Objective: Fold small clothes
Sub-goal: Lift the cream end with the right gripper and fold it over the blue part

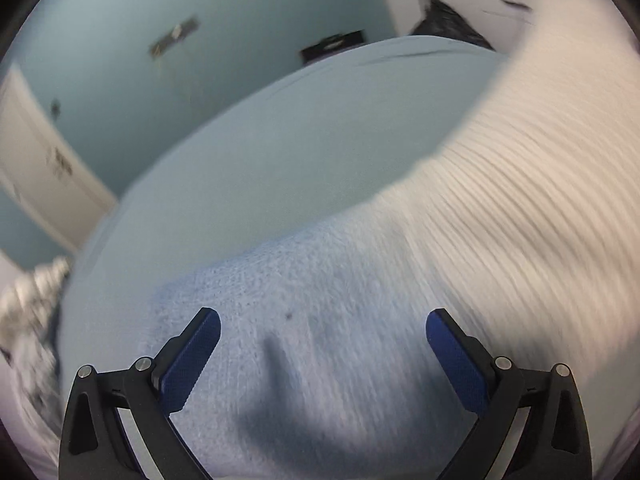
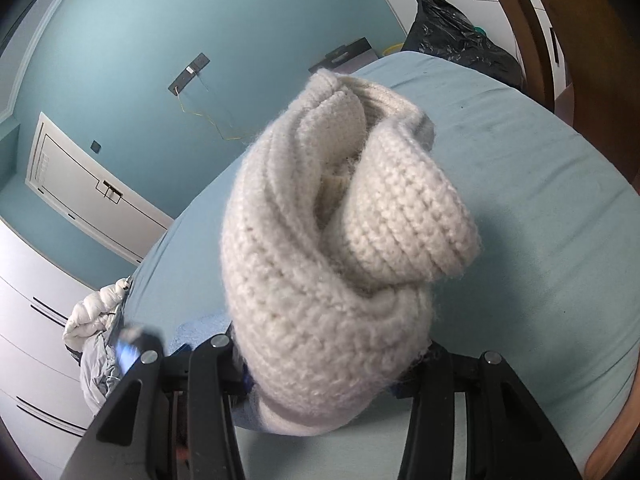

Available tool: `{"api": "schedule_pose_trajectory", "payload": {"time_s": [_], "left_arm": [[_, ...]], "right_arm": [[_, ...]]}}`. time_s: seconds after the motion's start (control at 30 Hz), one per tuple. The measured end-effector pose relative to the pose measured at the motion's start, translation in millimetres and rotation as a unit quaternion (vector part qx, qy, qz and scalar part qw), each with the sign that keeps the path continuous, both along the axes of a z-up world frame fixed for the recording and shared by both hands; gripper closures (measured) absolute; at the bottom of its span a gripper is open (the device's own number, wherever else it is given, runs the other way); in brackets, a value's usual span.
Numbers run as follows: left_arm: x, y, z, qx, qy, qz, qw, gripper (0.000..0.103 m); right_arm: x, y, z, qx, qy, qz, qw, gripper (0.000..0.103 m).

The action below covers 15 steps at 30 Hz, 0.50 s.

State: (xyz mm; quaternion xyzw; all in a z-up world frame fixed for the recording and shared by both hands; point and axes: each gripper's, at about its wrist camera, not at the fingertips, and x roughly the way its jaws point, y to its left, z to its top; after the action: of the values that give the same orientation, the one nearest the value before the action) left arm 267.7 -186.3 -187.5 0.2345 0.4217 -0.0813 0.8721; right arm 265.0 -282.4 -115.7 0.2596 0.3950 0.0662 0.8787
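Observation:
A cream knitted garment (image 2: 332, 248) hangs bunched from my right gripper (image 2: 332, 380), which is shut on its lower part; the fingertips are hidden by the knit. The same knit shows blurred at the right of the left wrist view (image 1: 520, 184). My left gripper (image 1: 322, 326) is open and empty, its blue pads (image 1: 192, 360) spread wide just above a light blue fuzzy cloth (image 1: 304, 320) lying on the bed. A corner of that blue cloth shows beside the right gripper (image 2: 200, 330).
The bed has a pale blue sheet (image 2: 520, 184). A black plastic bag (image 2: 456, 36) sits past its far end. A white puffy jacket (image 2: 96, 316) lies off the bed's left edge beside white drawers (image 2: 36, 320). The wall is blue (image 2: 180, 16).

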Motion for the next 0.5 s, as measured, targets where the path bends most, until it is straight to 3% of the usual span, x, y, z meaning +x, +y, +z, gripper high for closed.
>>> {"api": "schedule_pose_trajectory", "payload": {"time_s": [0.13,0.27,0.33,0.43,0.5], "left_arm": [[-16.9,-20.6,-20.0,0.019,-0.001,-0.004,0.9998,0.0],[-0.3,6.1,-25.1,-0.068,0.078,0.048,0.9934,0.0],[6.5,12.6,-18.2,-0.086,0.108,0.057,0.9888,0.0],[22.7,23.0,-2.5,-0.122,0.116,0.054,0.9843,0.0],[24.3,20.4,6.6,-0.126,0.108,0.047,0.985,0.0]], "right_arm": [[-4.9,1.9,4.4,-0.01,-0.007,0.006,1.0,0.062],[9.7,24.1,17.3,-0.02,-0.017,0.03,0.999,0.062],[5.5,31.7,20.9,-0.043,-0.033,0.041,0.998,0.062],[6.1,29.4,23.7,-0.042,-0.042,0.044,0.997,0.062],[7.2,26.8,22.9,-0.041,-0.041,0.044,0.997,0.062]]}}
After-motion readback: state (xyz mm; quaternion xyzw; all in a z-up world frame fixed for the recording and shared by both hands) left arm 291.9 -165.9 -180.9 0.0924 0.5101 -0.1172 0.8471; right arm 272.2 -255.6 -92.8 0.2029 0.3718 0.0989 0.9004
